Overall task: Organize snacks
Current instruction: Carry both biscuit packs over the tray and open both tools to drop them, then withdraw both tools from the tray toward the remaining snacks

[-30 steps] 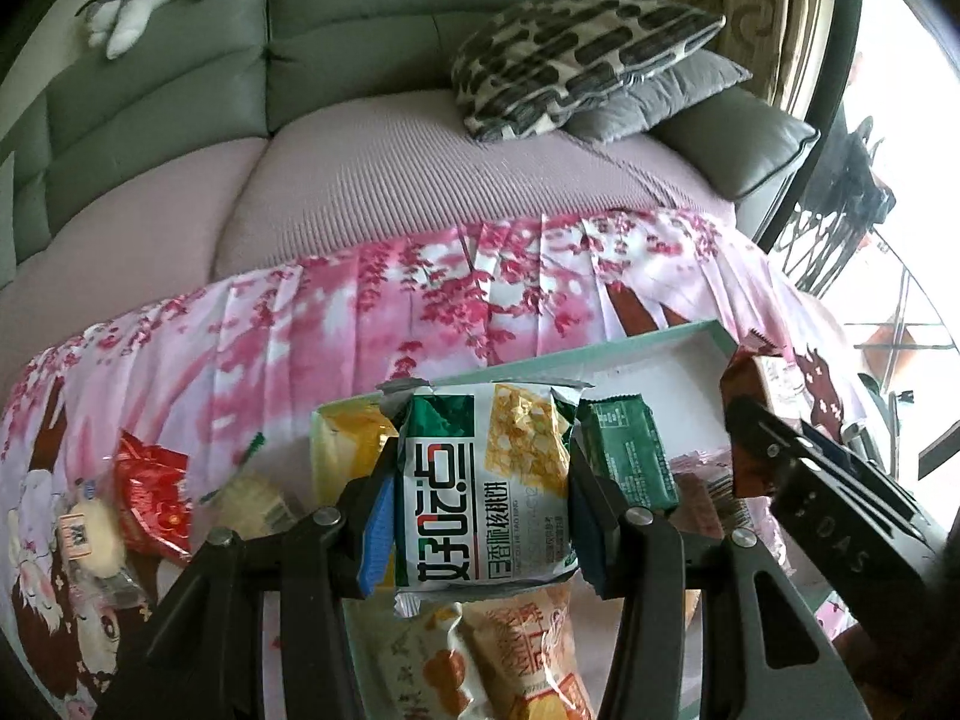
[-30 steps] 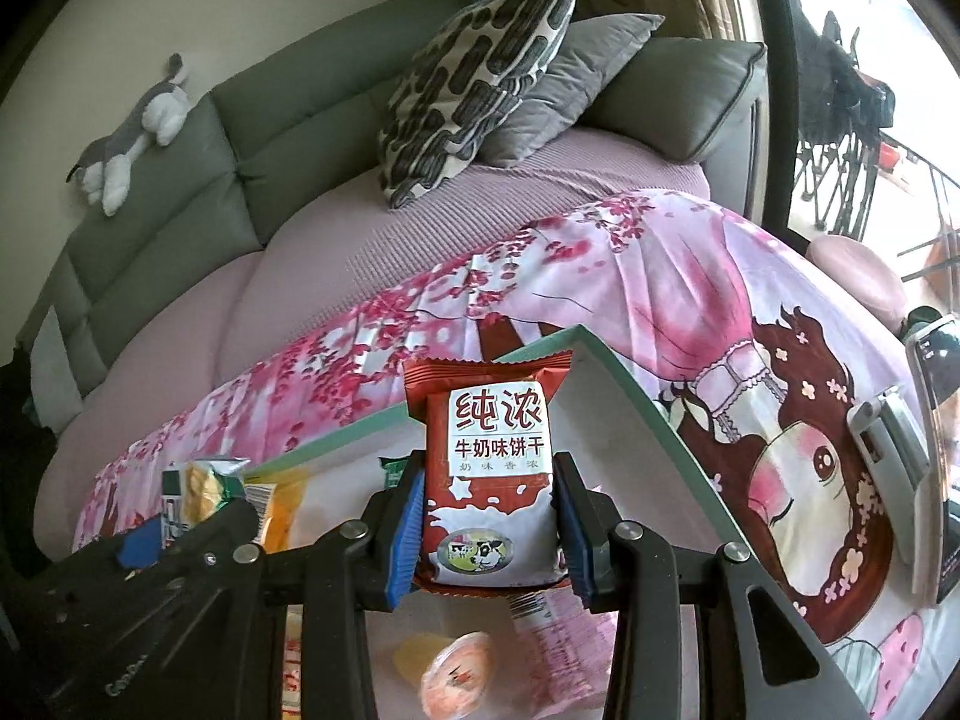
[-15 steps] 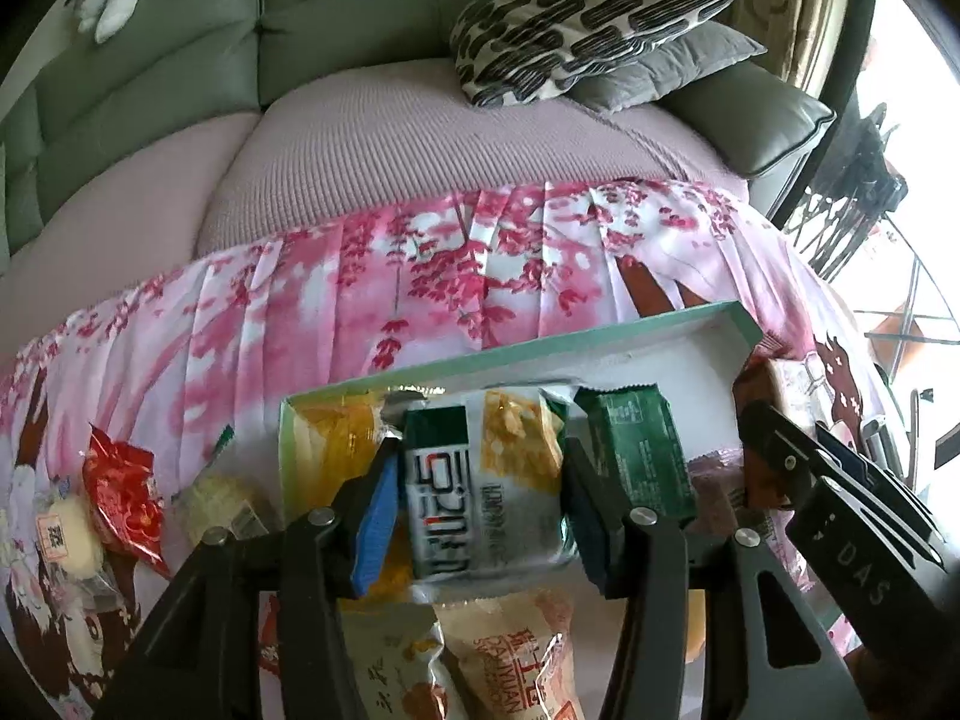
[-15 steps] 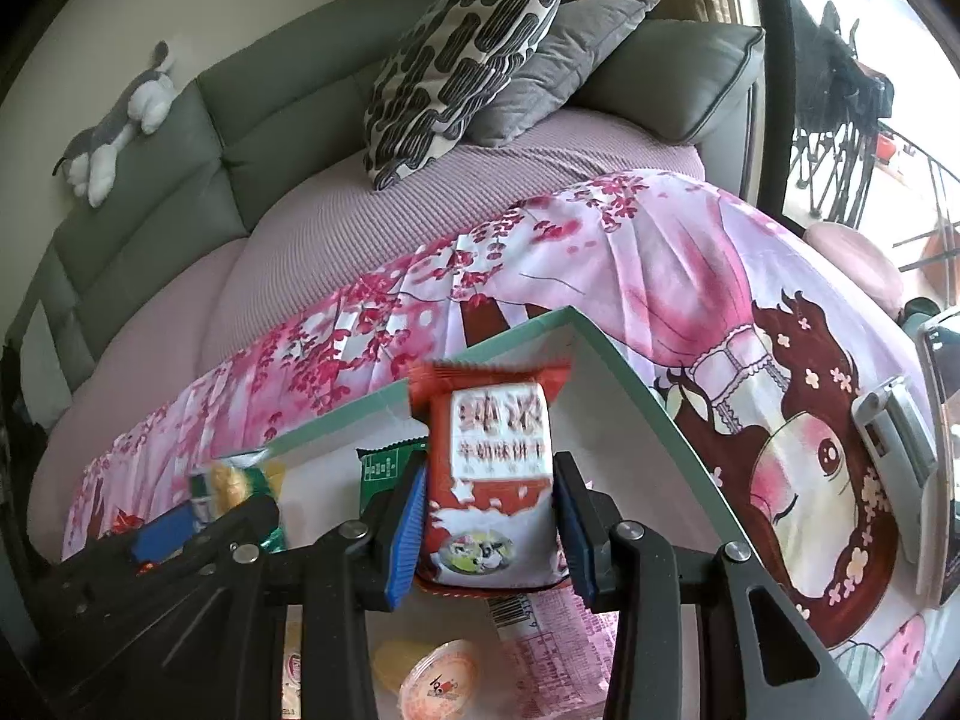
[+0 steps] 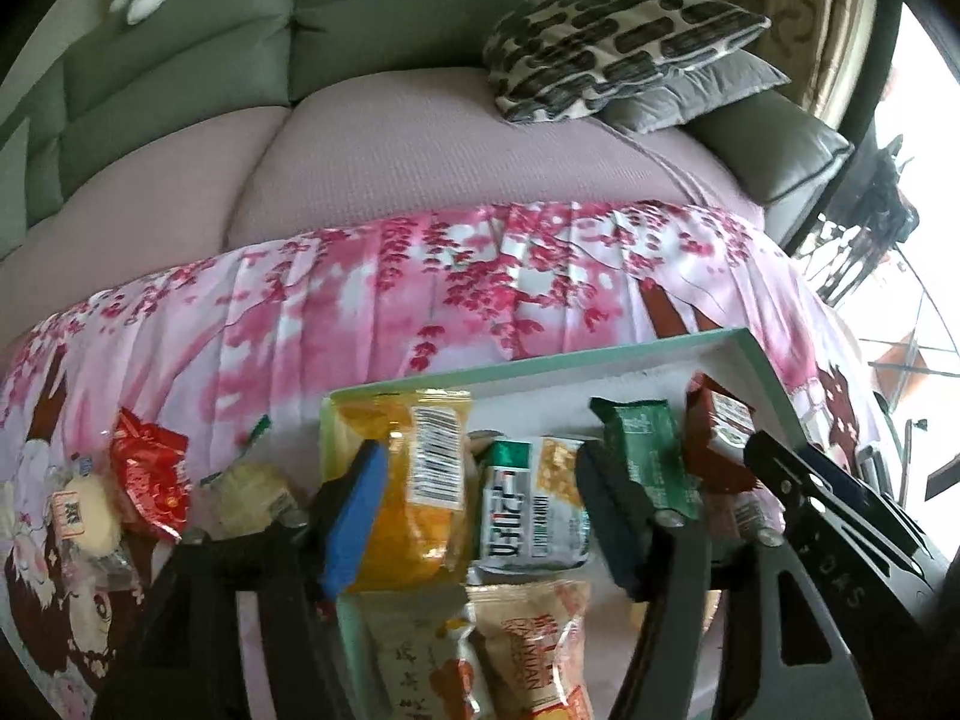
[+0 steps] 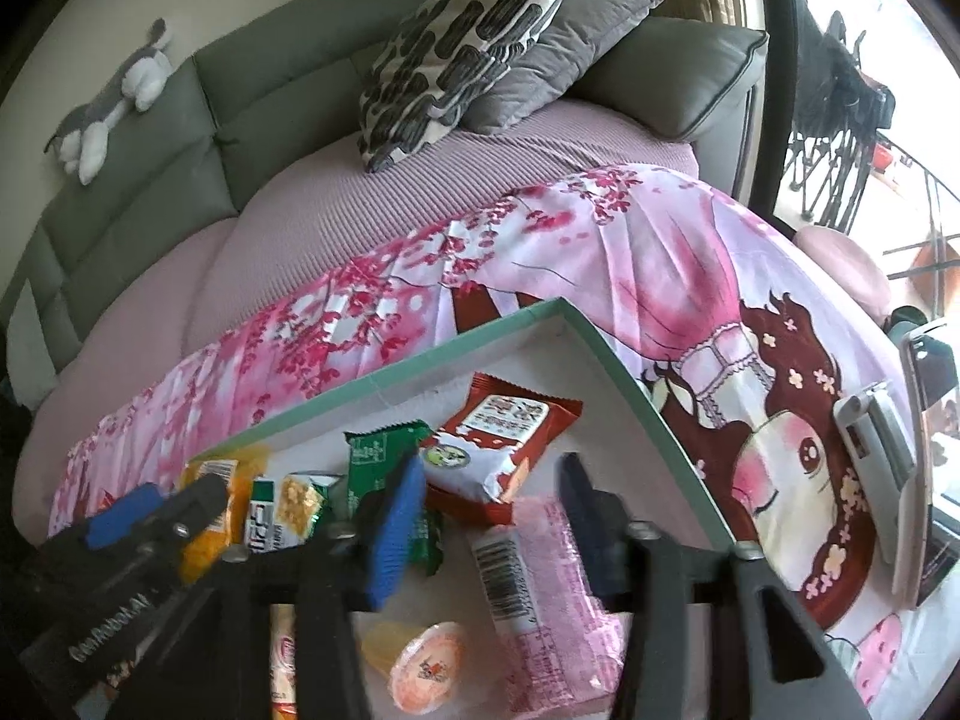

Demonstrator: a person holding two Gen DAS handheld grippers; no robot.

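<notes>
A shallow white box with a green rim [image 5: 600, 354] [image 6: 420, 360] lies on the pink cloth and holds several snack packs. My left gripper [image 5: 480, 516] is open over the box; a white-green cracker pack [image 5: 534, 510] lies flat between its fingers, beside a yellow pack [image 5: 420, 510]. My right gripper [image 6: 489, 516] is open and empty; a red milk-biscuit pack [image 6: 498, 444] lies in the box just beyond its fingertips. A green pack [image 6: 378, 456] lies left of it. The right gripper also shows in the left wrist view [image 5: 840, 510].
Loose snacks lie on the cloth left of the box: a red pack [image 5: 150, 474] and round pale cakes [image 5: 84, 510]. A pink pack [image 6: 540, 588] and a jelly cup [image 6: 426, 666] lie in the box near me. A phone on a stand [image 6: 924, 420] is at right. A sofa is behind.
Both grippers lowered into the box and opened. The cracker pack left the left gripper and the red biscuit pack left the right gripper; both now lie in the box.
</notes>
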